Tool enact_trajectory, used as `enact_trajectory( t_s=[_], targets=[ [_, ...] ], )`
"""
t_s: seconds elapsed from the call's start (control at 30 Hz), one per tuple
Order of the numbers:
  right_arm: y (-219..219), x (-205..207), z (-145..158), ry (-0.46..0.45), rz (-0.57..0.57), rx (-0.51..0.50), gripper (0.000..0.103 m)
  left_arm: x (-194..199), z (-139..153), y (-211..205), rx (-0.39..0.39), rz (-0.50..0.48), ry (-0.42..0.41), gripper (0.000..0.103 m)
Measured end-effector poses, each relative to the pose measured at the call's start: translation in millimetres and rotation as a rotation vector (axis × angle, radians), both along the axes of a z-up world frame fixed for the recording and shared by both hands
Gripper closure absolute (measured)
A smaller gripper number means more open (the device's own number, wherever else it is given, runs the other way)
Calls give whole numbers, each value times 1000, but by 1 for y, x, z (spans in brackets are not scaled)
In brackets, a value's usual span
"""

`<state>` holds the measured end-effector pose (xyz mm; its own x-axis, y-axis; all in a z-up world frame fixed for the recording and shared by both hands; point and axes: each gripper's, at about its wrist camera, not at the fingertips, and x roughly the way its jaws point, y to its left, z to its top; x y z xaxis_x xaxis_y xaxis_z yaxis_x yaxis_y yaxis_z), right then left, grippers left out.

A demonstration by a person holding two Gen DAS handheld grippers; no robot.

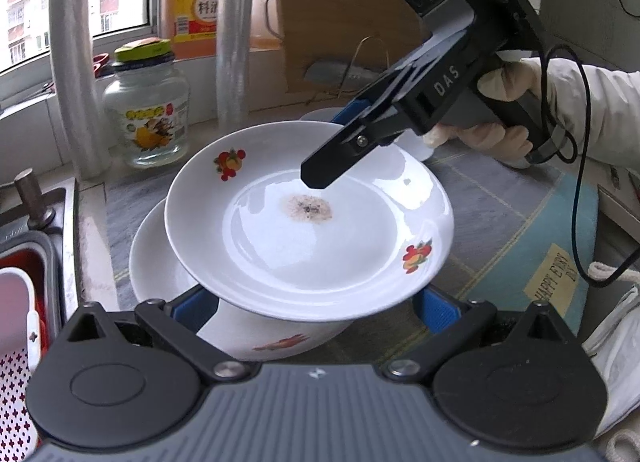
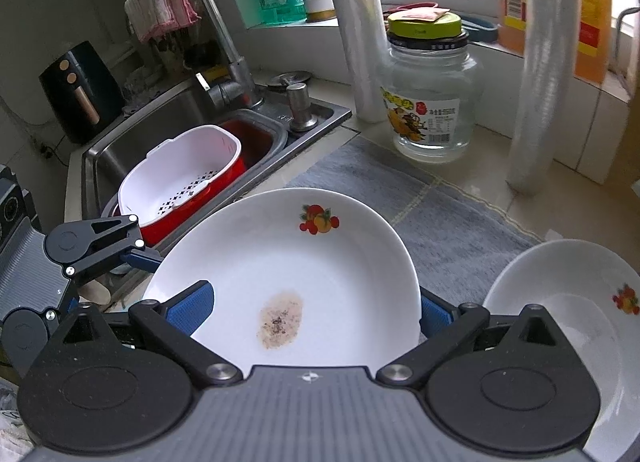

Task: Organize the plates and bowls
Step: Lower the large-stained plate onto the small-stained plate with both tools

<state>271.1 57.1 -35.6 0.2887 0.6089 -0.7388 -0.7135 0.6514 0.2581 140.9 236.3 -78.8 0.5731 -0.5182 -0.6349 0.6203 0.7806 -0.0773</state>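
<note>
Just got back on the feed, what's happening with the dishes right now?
The right gripper has the stained plate by its far rim, one finger over the plate and the other beneath. The plate sits over a bowl on the gray mat beside the sink. The left gripper is at the plate's near edge; its jaws are wide apart with the bowl between them. Another bowl waits to the right.

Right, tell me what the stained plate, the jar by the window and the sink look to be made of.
Stained plate: looks like glazed white ceramic, glossy with window glare and printed fruit decals.
Jar: clear glass or possibly hard plastic, see-through walls; paper label, yellow-green lid that looks like metal.
Sink: brushed stainless steel, by its dull grey sheen.
</note>
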Motion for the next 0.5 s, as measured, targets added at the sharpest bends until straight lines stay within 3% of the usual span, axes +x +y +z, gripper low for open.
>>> enact_trajectory(
  t_s=[0.5],
  targets=[
    [16,16,-12,30,4,-21,0,15,-7,15,-10,11,33,1]
  ],
)
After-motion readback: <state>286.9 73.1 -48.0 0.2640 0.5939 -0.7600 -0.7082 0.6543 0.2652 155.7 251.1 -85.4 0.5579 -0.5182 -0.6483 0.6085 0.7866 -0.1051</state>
